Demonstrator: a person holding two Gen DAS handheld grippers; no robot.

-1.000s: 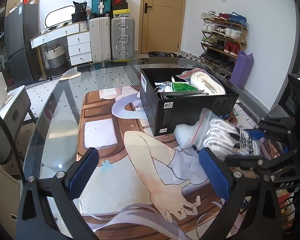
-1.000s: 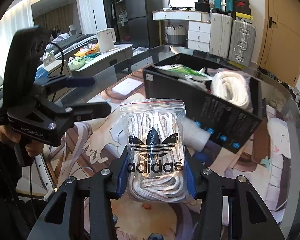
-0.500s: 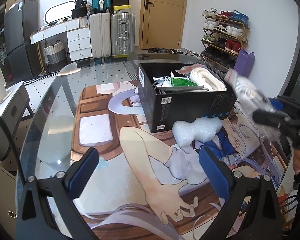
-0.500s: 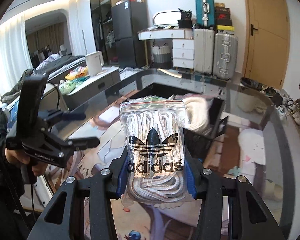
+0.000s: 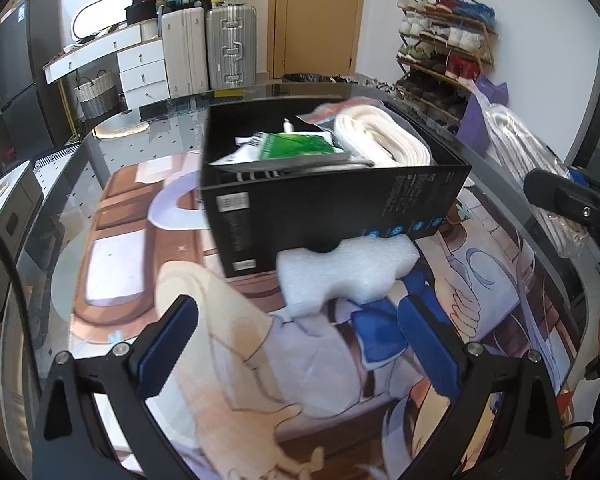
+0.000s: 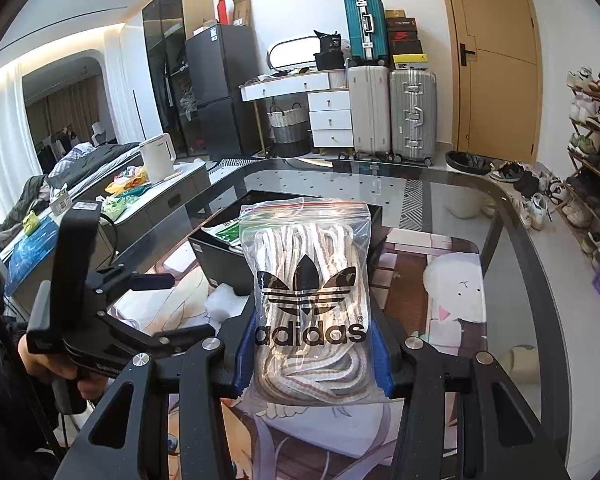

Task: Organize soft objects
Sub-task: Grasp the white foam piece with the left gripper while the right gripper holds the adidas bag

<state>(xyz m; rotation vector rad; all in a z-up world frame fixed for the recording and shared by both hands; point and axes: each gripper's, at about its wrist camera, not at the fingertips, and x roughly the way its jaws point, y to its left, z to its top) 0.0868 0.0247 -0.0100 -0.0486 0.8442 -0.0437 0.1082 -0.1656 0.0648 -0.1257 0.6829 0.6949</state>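
Above the black box (image 6: pixel 220 252), right tongs (image 6: pixel 312 354) have raised the clenched lace bag (image 6: pixel 306 300); left tongs (image 5: pixel 296 350) stay released.

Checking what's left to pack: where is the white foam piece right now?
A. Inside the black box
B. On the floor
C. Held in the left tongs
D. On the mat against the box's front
D: the foam piece lies on the mat against the black box, ahead of the open left tongs.

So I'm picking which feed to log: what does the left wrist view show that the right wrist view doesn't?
Only the left wrist view: the box's contents, a white strap roll and green packet, plus its open left gripper.

Only the right wrist view: the adidas print on the bag of laces, clamped by the right gripper.

Both: black box, white foam piece.
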